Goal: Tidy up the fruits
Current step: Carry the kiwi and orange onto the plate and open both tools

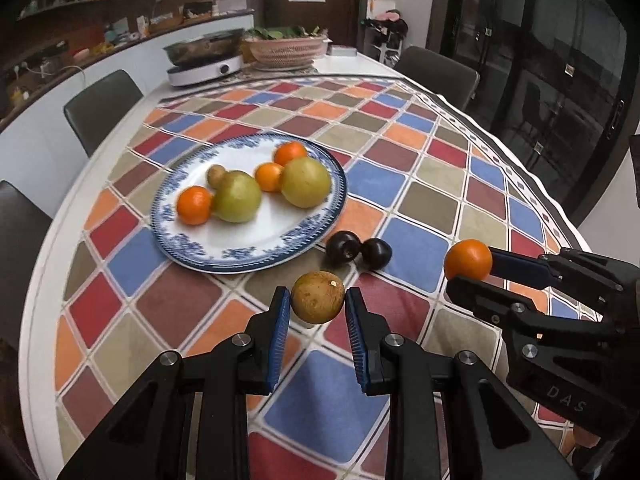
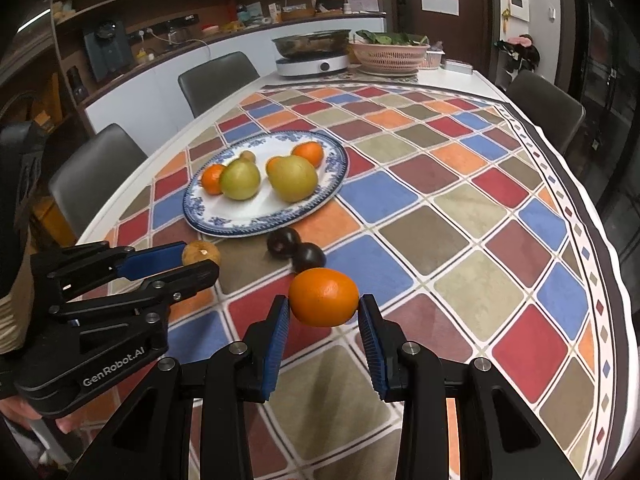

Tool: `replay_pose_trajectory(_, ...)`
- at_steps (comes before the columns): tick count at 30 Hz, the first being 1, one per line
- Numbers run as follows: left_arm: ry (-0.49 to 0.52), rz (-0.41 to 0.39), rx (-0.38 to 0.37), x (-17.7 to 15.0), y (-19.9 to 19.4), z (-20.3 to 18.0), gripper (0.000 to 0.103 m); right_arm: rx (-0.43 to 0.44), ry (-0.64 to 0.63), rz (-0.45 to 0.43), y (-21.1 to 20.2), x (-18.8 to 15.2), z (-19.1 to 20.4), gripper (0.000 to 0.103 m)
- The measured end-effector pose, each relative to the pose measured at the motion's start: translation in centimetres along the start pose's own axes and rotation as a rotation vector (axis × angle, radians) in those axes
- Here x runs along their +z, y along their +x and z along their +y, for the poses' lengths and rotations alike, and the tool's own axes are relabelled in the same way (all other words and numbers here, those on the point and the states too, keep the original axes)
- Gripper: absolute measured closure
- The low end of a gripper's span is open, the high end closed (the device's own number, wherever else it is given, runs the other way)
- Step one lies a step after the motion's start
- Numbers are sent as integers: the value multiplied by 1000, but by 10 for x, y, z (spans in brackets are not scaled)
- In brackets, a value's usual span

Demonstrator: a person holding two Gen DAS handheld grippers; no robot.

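My left gripper is shut on a round brown fruit, held above the checkered tablecloth; it also shows in the right wrist view. My right gripper is shut on an orange, seen at the right of the left wrist view. A blue-and-white plate ahead holds two green pears, three oranges and a small brown fruit. Two dark plums lie on the cloth between the plate and the grippers.
An induction cooker with a steel pan and a pink basket of greens stand at the table's far end. Grey chairs line the left side and the far right. The table edge curves along the right.
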State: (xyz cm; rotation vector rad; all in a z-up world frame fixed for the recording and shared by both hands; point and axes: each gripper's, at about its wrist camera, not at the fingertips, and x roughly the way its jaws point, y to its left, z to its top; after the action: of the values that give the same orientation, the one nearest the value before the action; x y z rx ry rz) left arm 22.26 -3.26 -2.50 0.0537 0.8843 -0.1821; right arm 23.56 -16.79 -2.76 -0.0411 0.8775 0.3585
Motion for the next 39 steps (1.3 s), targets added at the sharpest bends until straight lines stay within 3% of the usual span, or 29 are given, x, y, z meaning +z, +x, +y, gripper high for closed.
replay_pose_trajectory(11, -50, -64, 51, 4, -34, 31, 74, 36, -19, -24, -10, 18, 25, 66)
replay_pose_trajectory(22, -52, -116, 93, 26, -51, 62, 74, 37, -82, -83, -12, 63, 49, 66)
replay_pose_trajectory(32, -32, -140, 122, 60, -36, 86, 74, 46, -115, -112, 6, 104, 60, 66)
replay_pose_trajectory(39, -18, -117, 127, 82, -2, 108, 74, 52, -132, -102, 42, 133, 62, 66)
